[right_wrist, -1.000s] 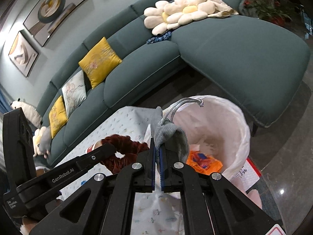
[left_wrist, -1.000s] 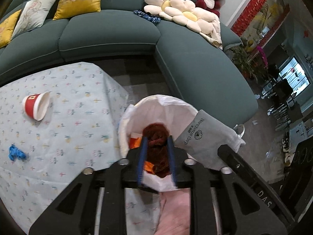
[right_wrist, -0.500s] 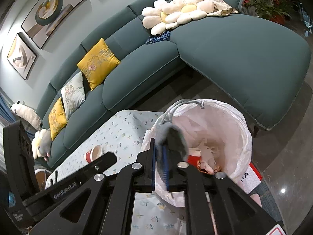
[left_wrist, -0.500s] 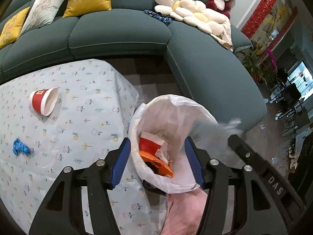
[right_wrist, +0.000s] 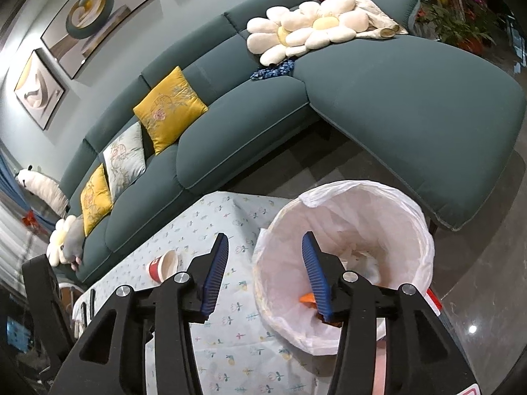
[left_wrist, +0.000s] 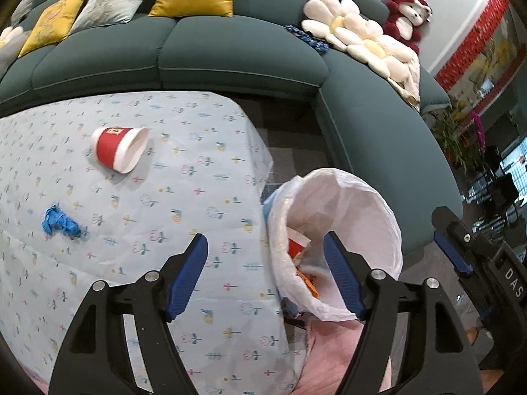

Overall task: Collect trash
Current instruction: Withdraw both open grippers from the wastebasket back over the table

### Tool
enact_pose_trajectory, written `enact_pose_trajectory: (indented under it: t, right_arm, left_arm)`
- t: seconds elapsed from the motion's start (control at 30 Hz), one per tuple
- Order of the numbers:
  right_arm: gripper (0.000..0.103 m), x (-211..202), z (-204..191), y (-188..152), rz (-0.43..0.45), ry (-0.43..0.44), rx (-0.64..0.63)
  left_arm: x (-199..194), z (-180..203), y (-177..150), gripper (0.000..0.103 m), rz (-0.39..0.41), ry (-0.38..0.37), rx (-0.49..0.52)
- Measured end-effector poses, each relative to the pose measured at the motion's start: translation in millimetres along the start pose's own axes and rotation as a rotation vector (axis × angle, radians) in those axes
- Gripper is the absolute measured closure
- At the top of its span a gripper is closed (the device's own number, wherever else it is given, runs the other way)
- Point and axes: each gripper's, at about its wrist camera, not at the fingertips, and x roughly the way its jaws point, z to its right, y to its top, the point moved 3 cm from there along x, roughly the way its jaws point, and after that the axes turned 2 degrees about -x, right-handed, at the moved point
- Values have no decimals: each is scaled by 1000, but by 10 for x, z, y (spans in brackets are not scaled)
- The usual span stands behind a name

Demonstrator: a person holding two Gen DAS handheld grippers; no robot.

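- Trash bin (left_wrist: 362,204), white-lined, stands just ahead of both grippers, beside the table (left_wrist: 131,296).
- Left gripper (left_wrist: 265,276) and right gripper (right_wrist: 265,270) have just been opening; nothing sits between either pair of jaws.
- Red paper cup (left_wrist: 120,148), on its side, lies ahead-left: judged next pick.
- Blue scrap (left_wrist: 61,222) lies nearer, left.

A teal sectional sofa (right_wrist: 329,105) curves round my table (left_wrist: 197,177); framed paintings (right_wrist: 95,13) hang on the grey wall, and the dark floor (right_wrist: 487,263) gleams.
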Motion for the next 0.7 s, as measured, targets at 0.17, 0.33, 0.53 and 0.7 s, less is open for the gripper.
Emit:
enact_pose_trajectory:
  t: [0.17, 0.33, 0.53, 0.7]
  right_arm:
    - [57, 37, -172, -100, -23, 6, -30]
    - [57, 79, -338, -192, -44, 12, -62]
    - [52, 121, -526, -300, -62, 15, -105]
    - [52, 162, -669, -383, -79, 20, -133]
  left_arm:
    - [-68, -174, -3, 34, 9, 7, -29]
    - [-143, -321, -6, 34, 21, 17, -52]
    - [-204, -530, -6, 33, 28, 30, -87]
    - [-231, -744, -17, 30, 35, 56, -128]
